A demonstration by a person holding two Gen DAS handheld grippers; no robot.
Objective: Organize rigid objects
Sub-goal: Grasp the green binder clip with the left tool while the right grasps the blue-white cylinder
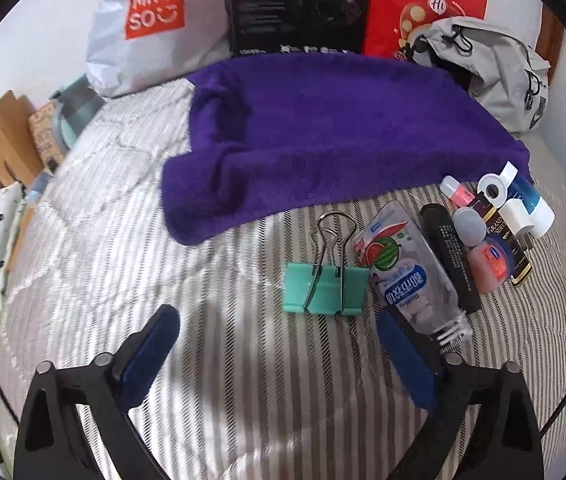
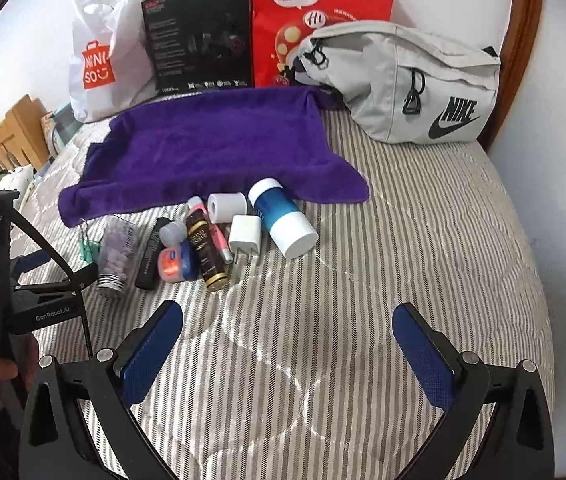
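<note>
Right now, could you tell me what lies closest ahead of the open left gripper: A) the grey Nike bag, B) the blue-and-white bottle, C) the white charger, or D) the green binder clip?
D: the green binder clip lies on the striped bed cover just ahead of the left gripper, between its open fingers.

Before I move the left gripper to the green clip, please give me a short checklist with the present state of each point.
1. Left gripper open: ok.
2. Green clip in front of the gap between its fingers: ok.
3. Clip free of the clear bottle: not ok, they lie side by side and seem to touch.
4. Purple towel bare: ok.
5. Right gripper open and empty: ok.
6. Clip handles folded flat: cannot tell.
</note>
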